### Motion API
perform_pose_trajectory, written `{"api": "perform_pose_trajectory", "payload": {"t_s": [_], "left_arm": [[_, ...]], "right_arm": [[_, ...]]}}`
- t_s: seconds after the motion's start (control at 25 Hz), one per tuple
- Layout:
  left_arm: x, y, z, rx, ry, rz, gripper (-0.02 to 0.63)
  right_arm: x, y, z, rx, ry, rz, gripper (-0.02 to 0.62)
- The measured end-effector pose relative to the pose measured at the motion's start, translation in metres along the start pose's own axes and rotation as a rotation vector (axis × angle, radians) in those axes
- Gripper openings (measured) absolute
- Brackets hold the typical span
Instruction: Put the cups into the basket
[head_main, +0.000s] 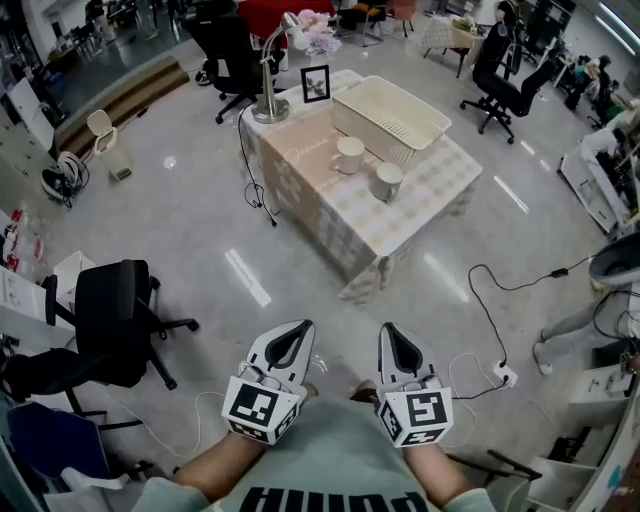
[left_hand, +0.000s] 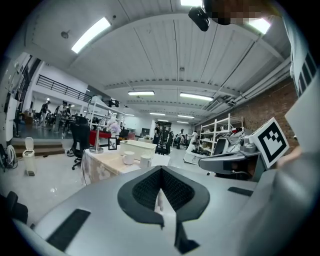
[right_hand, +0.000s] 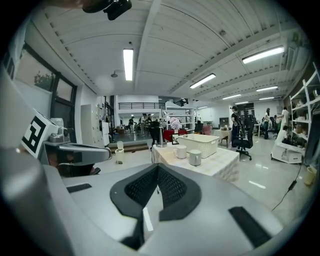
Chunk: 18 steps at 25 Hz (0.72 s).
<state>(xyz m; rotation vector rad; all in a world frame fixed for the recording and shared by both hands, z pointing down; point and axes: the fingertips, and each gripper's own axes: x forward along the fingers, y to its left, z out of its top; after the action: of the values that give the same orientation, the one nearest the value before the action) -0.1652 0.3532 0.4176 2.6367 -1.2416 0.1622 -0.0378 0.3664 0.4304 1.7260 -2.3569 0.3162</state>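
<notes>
**Both grippers closed and empty, cups on the table outside the basket**

A pale, glossy floor (head_main: 200, 220) takes up most of the head view. On it stands a table (head_main: 330, 215) under a checked cloth, turned corner-on to the person. A black office chair (head_main: 115, 320) stands at the left, well apart from the table.

On the far half of the table sits the cream basket (head_main: 405, 135), a rectangular tub with perforated walls, and nothing shows inside it. A silver desk lamp (head_main: 268, 100) stands at the table's far left corner.

The left gripper (head_main: 300, 330) and the right gripper (head_main: 388, 332) are held side by side, close to the person's body over the floor, far short of the table. Both point toward it. Each gripper's own view shows its jaws meeting at the tips with nothing between them.

The white cup (head_main: 349, 155) stands upright on the cloth just beside the basket's near wall. The grey cup (head_main: 386, 182) stands upright near it, a little closer to the person. The two cups are apart, and both are outside the basket. A small black picture frame (head_main: 315, 83) stands between the lamp and the basket.
</notes>
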Motion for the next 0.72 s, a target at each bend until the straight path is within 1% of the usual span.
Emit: {"api": "perform_pose_trajectory", "payload": {"t_s": [0.2,0.36,0.56,0.72], "left_arm": [[-0.004,0.012,-0.003,-0.017,-0.003,-0.007,0.003],[0.005,0.016,-0.002,-0.024,-0.003,-0.001,0.003],[0.031,0.024,0.005,-0.026,-0.002,0.031,0.003],[0.060,0.028,0.014,-0.021,-0.003,0.050,0.003]], "right_arm": [[0.003,0.009,-0.006,-0.006,0.021,-0.013,0.011],[0.013,0.002,-0.004,0.008,0.030,-0.016,0.011],[0.039,-0.014,-0.001,0.017,0.034,0.025,0.012],[0.062,-0.032,0.009,-0.003,0.036,0.062,0.011]]}}
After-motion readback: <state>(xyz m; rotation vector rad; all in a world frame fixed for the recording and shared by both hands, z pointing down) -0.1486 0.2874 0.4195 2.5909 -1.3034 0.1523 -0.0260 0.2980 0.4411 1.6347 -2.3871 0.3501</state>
